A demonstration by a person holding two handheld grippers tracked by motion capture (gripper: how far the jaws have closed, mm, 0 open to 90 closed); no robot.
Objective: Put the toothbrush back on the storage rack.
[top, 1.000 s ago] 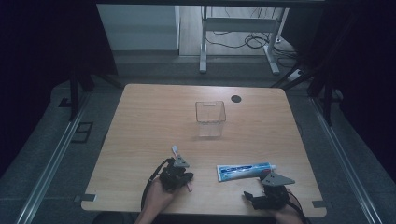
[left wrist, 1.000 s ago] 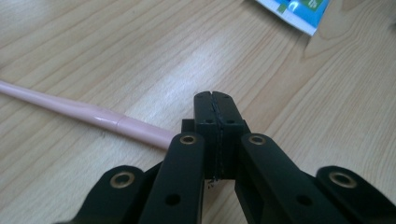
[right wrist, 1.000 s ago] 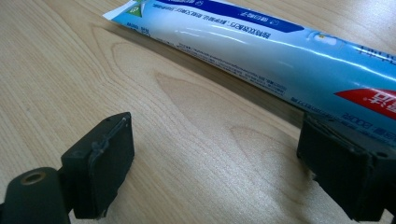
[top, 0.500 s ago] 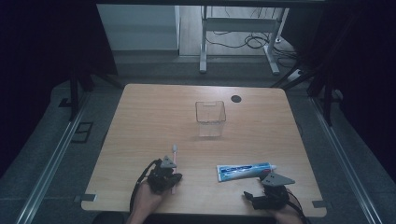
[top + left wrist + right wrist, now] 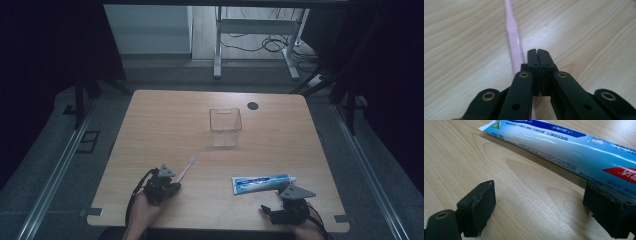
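From the high view we see our left gripper [image 5: 167, 181] at the near-left of the table [image 5: 165, 125], at the pink toothbrush [image 5: 186, 168]; its jaw state is unreadable there. The left gripper view settles it: jaws pressed together on nothing, toothbrush lying just beside them. Right gripper [image 5: 539, 212] is spread wide, toothpaste tube [image 5: 564, 147] just beyond its jaws. Clear container [image 5: 225, 126] sits mid-table.
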